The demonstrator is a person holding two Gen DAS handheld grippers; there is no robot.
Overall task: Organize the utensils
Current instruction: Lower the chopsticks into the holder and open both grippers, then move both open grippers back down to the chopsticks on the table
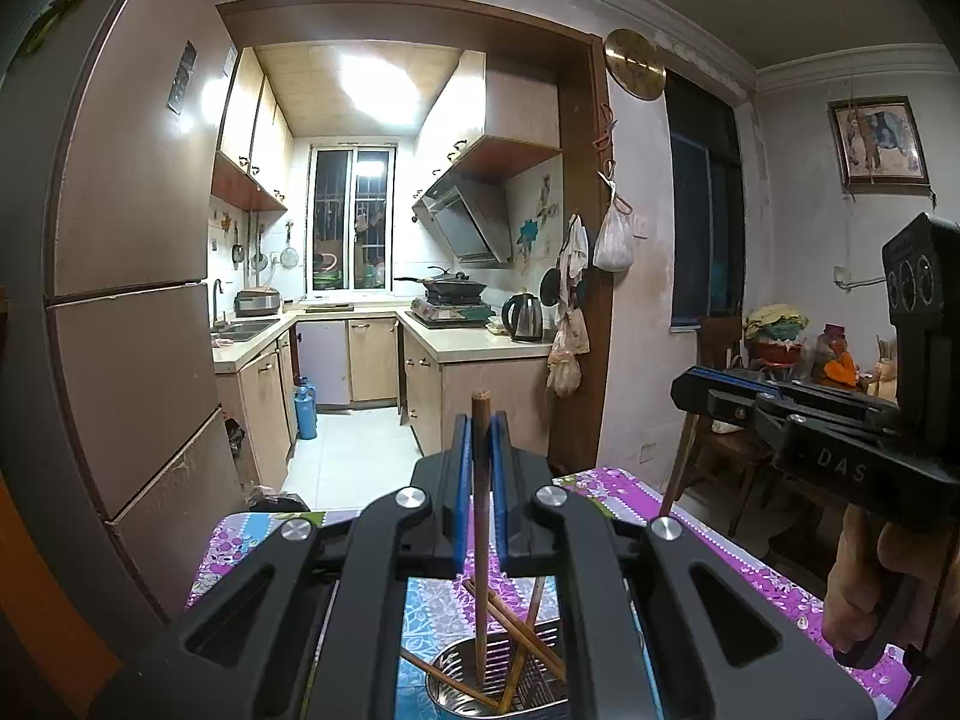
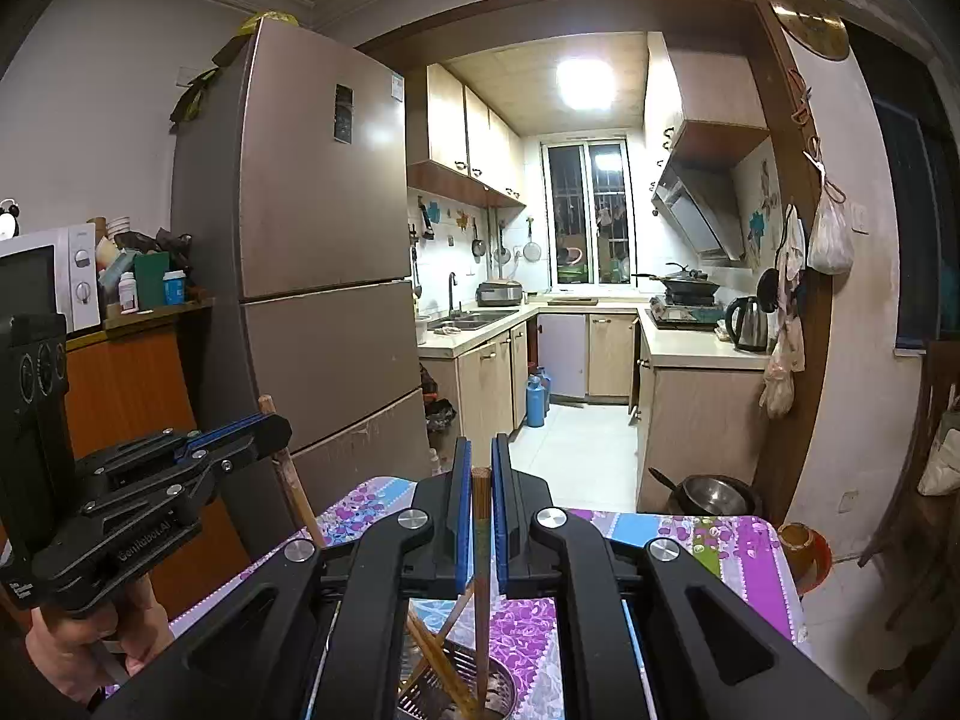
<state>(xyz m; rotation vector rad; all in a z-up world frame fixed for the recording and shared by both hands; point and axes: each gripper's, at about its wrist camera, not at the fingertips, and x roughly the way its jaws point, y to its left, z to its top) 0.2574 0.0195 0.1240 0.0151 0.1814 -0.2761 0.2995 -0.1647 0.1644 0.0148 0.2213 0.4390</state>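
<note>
Holding one chopstick upright in each closed gripper | left gripper (image 1: 480, 420) clamps our brown chopstick (image 1: 482, 516), its lower end inside the metal holder (image 1: 450, 669) just below the jaws | right gripper (image 2: 478, 447) pinches another chopstick (image 2: 481, 540) over the same holder | floral tablecloth (image 1: 606, 492) beneath both

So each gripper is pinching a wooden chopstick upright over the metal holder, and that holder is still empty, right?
Not quite: the metal holder is not empty. The left wrist view shows several chopsticks already leaning inside it. The rest holds: the left gripper and the right gripper each pinch a wooden chopstick upright over it.
</note>
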